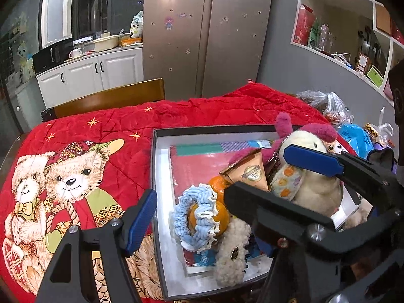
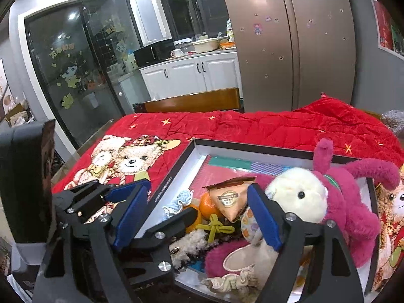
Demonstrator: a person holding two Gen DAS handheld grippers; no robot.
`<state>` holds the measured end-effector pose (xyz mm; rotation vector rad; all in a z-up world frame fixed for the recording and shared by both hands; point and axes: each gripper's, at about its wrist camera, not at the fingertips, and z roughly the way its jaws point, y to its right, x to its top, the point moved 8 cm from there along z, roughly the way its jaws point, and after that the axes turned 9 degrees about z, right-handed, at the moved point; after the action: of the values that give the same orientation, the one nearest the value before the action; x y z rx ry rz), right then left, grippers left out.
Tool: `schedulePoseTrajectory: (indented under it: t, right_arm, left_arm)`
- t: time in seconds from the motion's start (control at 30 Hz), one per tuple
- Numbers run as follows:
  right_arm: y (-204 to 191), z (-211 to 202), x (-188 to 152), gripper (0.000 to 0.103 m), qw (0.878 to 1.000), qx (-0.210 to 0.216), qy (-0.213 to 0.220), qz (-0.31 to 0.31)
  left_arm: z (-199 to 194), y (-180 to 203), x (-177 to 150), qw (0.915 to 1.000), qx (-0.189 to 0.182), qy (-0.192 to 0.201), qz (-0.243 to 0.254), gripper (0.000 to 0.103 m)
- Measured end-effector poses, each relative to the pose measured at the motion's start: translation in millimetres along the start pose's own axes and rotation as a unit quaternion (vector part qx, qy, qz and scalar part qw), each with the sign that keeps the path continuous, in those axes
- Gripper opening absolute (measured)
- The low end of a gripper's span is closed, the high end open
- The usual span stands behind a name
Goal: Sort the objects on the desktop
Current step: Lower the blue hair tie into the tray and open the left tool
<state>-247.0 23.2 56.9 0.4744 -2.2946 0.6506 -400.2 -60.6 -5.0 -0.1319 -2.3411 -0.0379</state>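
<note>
Red quilt [image 1: 202, 111] looks cleared; toys and oranges [image 1: 217, 212] fill the box [image 1: 157, 176]; my left gripper [image 1: 189, 217] and right gripper [image 2: 197, 219] gape, unladen.

Quilted red cloth blanket [image 1: 202, 111] looks softly creased; fluffy cream-and-magenta plush toy [image 2: 315, 202] beside a glossy orange paper snack packet [image 2: 231, 199]; brushed-metal fridge [image 1: 207, 35] behind.

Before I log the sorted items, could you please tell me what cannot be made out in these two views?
- Left wrist view: the box's right end is hidden by the plush toy and the right hand-held gripper.
- Both views: the snack packet's label is too small to read.
- Right wrist view: items beneath the plush toy are hidden.
</note>
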Motion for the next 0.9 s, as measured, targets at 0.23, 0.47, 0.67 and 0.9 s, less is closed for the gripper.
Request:
schedulePoseTrajectory:
  t: [0.23,0.47,0.67,0.9]
  right_arm:
    - [-0.7,-3.6,1.2,0.086,1.0,-0.006,0.005,-0.005]
    - [1.4,-7.8,3.0,0.086,1.0,-0.006,0.009,0.003]
    - [2.3,-10.4,4.5,0.086,1.0,-0.01,0.013,0.003]
    - [5.1,-27.8,12.5,0.087,0.999,-0.009,0.027,0.02]
  left_arm:
    - [-2.0,0.1,1.0,1.0,-0.002,0.003,-0.003,0.072]
    - [-3.3,-1.7,1.2,1.0,-0.003,0.004,-0.007,0.072]
    - [-5.8,-2.9,2.2,1.0,0.003,0.004,-0.003,0.072]
    - [-23.0,-16.7,2.2,0.9997,0.015,0.011,-0.013,0.072]
